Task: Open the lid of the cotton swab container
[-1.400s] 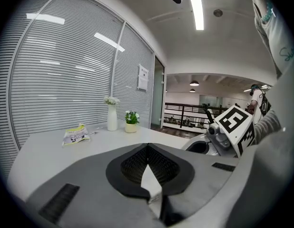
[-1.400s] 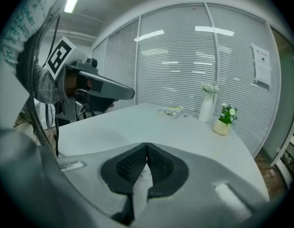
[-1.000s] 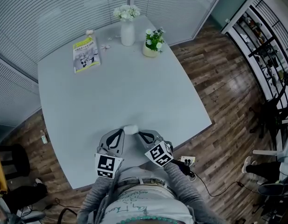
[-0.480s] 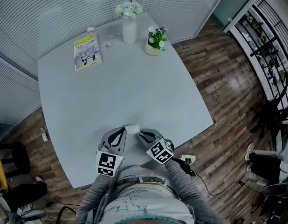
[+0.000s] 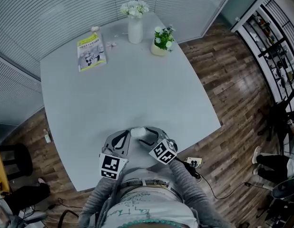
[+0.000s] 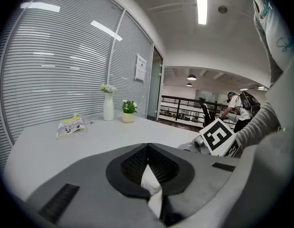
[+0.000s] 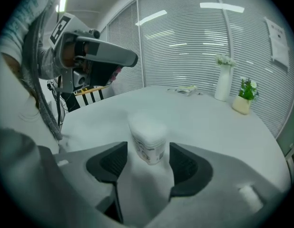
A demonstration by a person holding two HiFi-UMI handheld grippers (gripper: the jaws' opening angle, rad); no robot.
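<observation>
The cotton swab container [image 7: 148, 144], a small white tub with a printed label, stands upright on the grey table [image 5: 137, 89] near its front edge. My right gripper [image 7: 148, 158] has the tub between its jaws, which are opening; a gap shows on each side of it. From the head view the tub [image 5: 138, 132] sits just off the tips of both grippers. My left gripper [image 6: 148, 163] is shut, its tip [image 5: 127, 136] just left of the tub. A white sliver shows between its pads; I cannot tell what it is.
At the table's far end lie a booklet [image 5: 91, 52], a white vase of flowers [image 5: 135, 25] and a small potted plant [image 5: 161, 42]. A power strip and cable [image 5: 192, 163] lie on the wooden floor to the right. Glass walls with blinds stand behind.
The right gripper's jaws have gone from shut to wide apart and now stand on either side of the tub. The left gripper stays shut beside it.
</observation>
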